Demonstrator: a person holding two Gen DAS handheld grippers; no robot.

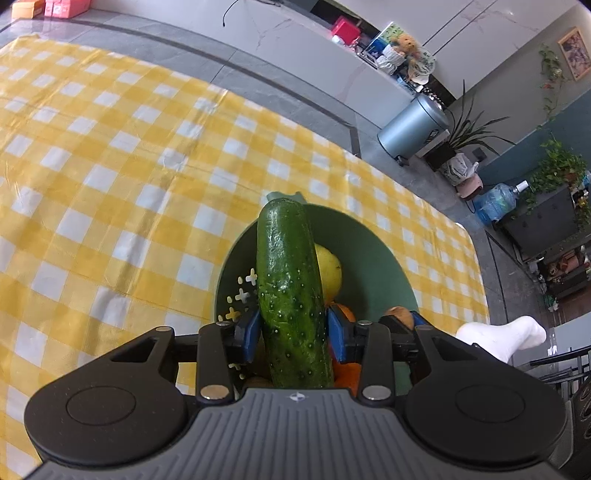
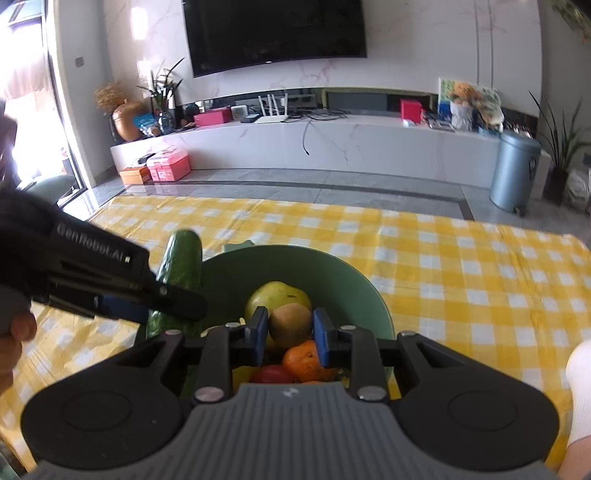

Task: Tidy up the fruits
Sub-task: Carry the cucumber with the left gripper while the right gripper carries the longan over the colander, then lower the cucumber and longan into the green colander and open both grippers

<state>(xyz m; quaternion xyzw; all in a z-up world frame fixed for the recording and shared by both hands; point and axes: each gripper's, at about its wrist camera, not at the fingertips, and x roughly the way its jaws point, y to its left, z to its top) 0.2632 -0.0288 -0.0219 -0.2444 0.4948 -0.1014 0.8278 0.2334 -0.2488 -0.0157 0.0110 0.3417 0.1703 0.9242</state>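
Room: living room with a grey tiled floor, a long white marble-look TV console [image 2: 332, 140], a dark wall-mounted television [image 2: 275, 33], a grey-blue cylindrical pedal bin [image 2: 513, 170] and potted plants along the wall.
Surface: yellow-and-white checked tablecloth [image 1: 110, 166] spread flat; whether it covers a low bench or the floor cannot be told.
Container: round pale-green plastic colander bowl [image 2: 332, 273] with cross-shaped holes in its wall, standing on the cloth.
Left claw [image 1: 291, 332]: closed on the long dark-green bumpy cucumber [image 1: 288, 288], blue pads pressing its two sides near its lower end. The cucumber points toward 12 o'clock in the left wrist view, over the bowl's left half.
Right claw [image 2: 290, 334]: closed on the small brown fuzzy kiwi [image 2: 290, 325], held over the bowl's centre.
Bowl contents: yellow-green round pear-like fruit [image 2: 277, 295] at 12 o'clock of the kiwi; orange mandarin [image 2: 303, 360] at 5 o'clock of it; red round fruit [image 2: 271, 374] at 7 o'clock, partly hidden.
Cross-check: from the right wrist view the cucumber stands at 10 o'clock of the kiwi, at the bowl's left rim.
Person: a hand [image 2: 18, 332] on the left claw's handle; a white sock [image 1: 506, 336] at the cloth's edge.
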